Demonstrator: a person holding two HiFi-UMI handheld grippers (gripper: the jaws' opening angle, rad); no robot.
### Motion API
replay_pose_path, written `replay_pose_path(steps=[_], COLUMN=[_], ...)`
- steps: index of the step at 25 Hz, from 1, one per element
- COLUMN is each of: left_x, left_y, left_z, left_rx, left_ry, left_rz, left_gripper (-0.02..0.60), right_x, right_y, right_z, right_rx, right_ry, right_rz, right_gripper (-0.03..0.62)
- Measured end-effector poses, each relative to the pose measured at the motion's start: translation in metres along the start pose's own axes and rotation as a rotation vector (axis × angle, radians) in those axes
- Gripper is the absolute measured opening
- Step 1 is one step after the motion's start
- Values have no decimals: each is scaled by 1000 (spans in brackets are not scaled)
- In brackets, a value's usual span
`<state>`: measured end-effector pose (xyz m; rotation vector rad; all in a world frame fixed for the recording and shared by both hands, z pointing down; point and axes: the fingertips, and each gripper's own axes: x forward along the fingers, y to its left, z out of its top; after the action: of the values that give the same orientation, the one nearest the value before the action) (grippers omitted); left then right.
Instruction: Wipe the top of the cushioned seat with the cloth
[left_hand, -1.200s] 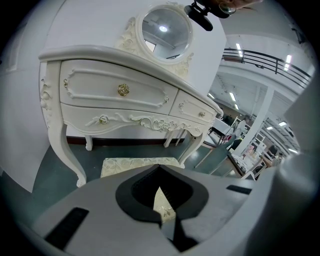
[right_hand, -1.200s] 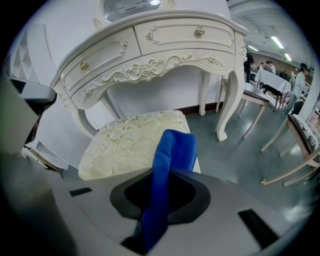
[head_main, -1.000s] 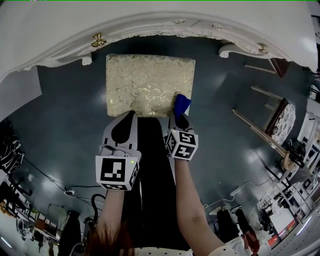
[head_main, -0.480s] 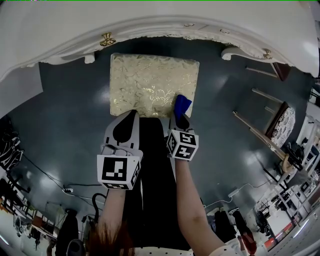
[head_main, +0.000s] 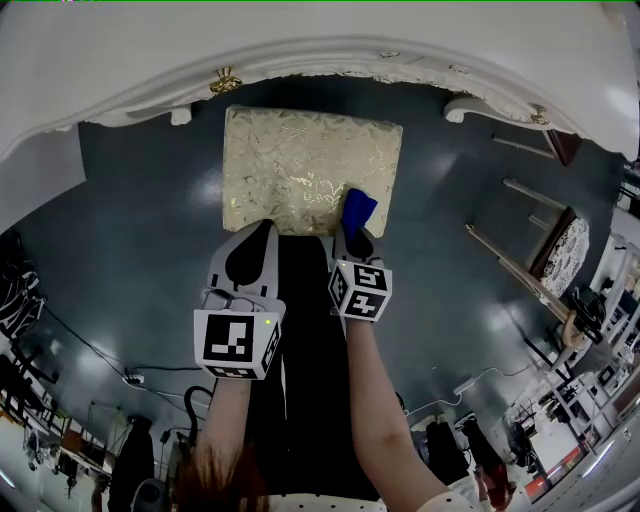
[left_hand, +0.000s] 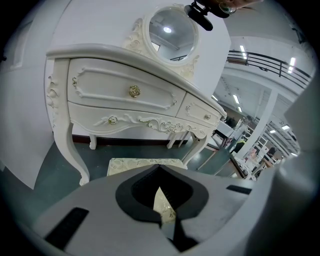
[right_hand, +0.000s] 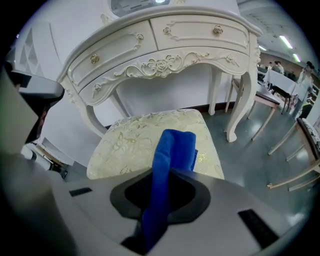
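Right gripper (head_main: 350, 238) is squeezed tight on the blue cloth (head_main: 359, 208) at the near edge of the cushioned seat (head_main: 300, 160), and left gripper (head_main: 262, 230) is closed with nothing inside.

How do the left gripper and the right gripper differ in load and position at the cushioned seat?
The right gripper is shut on the blue cloth; the left gripper is shut and empty. The right gripper's cloth overlaps the cushioned seat at its near right corner; the left gripper's tip only reaches its near edge. Both point at the seat, side by side.
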<state>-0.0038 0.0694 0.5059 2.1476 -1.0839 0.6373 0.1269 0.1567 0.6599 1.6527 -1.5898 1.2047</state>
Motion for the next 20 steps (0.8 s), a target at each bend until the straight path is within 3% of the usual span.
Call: replay_pose_path(steps=[20], left_x=[-7], left_y=[23], left_z=[4], left_rx=[-31], left_ry=[-17], left_rz=[23], left_gripper=[-2], right_x=[9], right_y=[29], right_z=[3], right_rx=[-24], right_ry=[16], right_rz=[21], right_gripper=[61])
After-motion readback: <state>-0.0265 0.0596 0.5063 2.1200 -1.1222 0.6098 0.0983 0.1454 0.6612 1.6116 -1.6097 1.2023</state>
